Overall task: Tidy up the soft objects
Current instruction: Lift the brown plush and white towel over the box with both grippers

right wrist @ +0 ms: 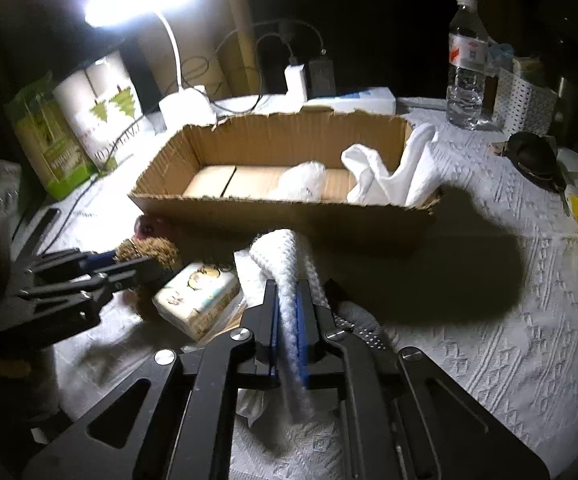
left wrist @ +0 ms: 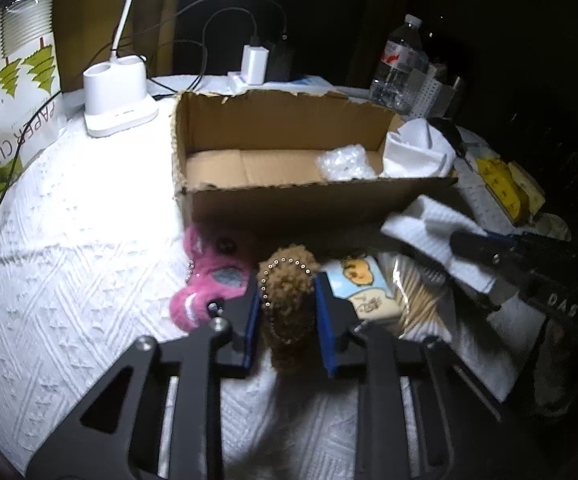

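Your left gripper (left wrist: 287, 304) clamps the brown fuzzy toy (left wrist: 289, 292); cardboard box (left wrist: 289, 200) at 12 o'clock. Your right gripper (right wrist: 289, 312) pinches the white knitted cloth (right wrist: 285, 264)

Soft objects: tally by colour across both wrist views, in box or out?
White: 3 - cloth and bubbly wad in the cardboard box, knit cloth in the right gripper
Brown: 1 - fuzzy toy in the left gripper
Pink: 1 - plush on the table
Total: 5
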### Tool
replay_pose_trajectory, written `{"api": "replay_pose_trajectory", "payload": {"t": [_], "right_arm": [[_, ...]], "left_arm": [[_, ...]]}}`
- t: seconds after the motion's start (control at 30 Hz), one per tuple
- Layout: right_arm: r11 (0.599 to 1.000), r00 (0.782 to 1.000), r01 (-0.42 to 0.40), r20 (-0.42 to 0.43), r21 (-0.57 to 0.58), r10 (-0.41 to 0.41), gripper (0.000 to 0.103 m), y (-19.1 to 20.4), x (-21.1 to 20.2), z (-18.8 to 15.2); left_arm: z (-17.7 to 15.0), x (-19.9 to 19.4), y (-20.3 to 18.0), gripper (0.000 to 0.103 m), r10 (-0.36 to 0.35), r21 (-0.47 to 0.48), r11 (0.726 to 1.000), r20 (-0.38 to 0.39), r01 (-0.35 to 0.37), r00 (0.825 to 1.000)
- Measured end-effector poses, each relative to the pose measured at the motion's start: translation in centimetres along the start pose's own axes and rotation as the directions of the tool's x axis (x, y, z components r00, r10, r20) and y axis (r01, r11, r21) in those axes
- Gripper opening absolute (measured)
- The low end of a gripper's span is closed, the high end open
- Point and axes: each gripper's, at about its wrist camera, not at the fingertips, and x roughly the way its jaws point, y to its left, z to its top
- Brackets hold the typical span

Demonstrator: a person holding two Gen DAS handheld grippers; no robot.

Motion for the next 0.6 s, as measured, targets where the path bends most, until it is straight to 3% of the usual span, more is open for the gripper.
{"api": "replay_pose_trajectory", "payload": {"t": [0.6], "right_arm": [[1.0, 0.994, -0.015, 0.109, -0.012, 0.016, 0.008, -0.3, -4.2, 2.2]], "left_arm": [[2.4, -5.6, -0.8, 0.023, -0.033, 0.023, 0.999, 0.119, 0.03, 0.992]]}}
